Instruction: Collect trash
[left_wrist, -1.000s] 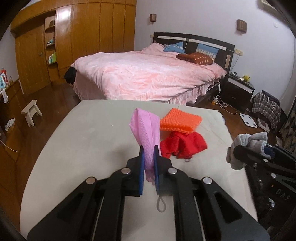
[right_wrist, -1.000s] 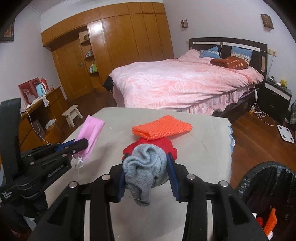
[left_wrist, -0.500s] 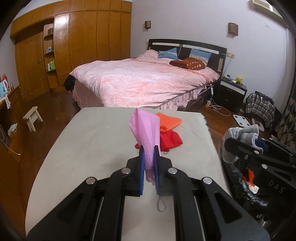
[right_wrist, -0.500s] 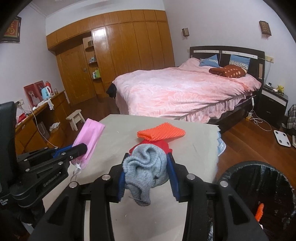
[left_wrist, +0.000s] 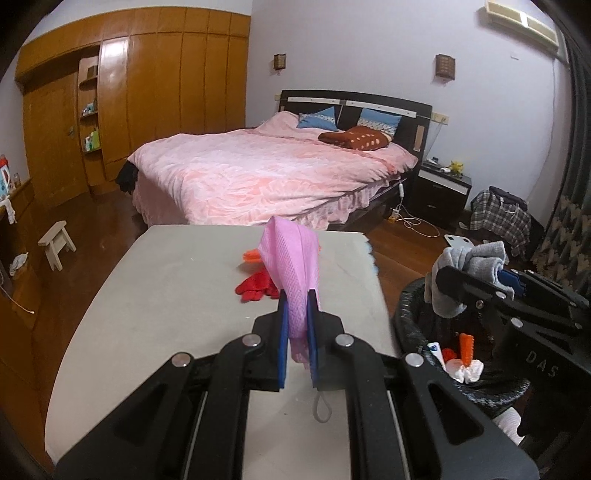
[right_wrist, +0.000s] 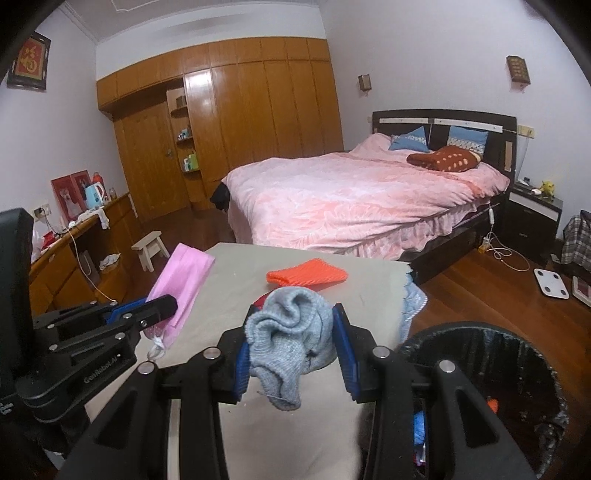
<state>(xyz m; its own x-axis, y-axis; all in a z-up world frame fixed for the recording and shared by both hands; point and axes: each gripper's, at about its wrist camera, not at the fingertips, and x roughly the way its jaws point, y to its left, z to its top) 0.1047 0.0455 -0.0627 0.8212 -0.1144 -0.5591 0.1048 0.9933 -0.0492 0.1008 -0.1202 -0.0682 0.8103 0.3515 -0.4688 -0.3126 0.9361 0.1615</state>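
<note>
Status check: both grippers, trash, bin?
Left gripper shut on pink mask. Right gripper shut on grey sock, beside the bin. Nothing blocking.

At frame centre the mask (left_wrist: 295, 266) is pink with a fine mesh weave. The sock (right_wrist: 291, 332) is grey ribbed knit. A bright orange cloth (right_wrist: 308, 277) lies mid-frame; lower right, the bin (right_wrist: 491, 354) is black.

The mask (left_wrist: 293, 266) hides most of the orange cloth (left_wrist: 251, 255) and part of the red cloth (left_wrist: 256, 286). The bin (right_wrist: 517, 343) is cut off by the right wrist view's lower edge.
</note>
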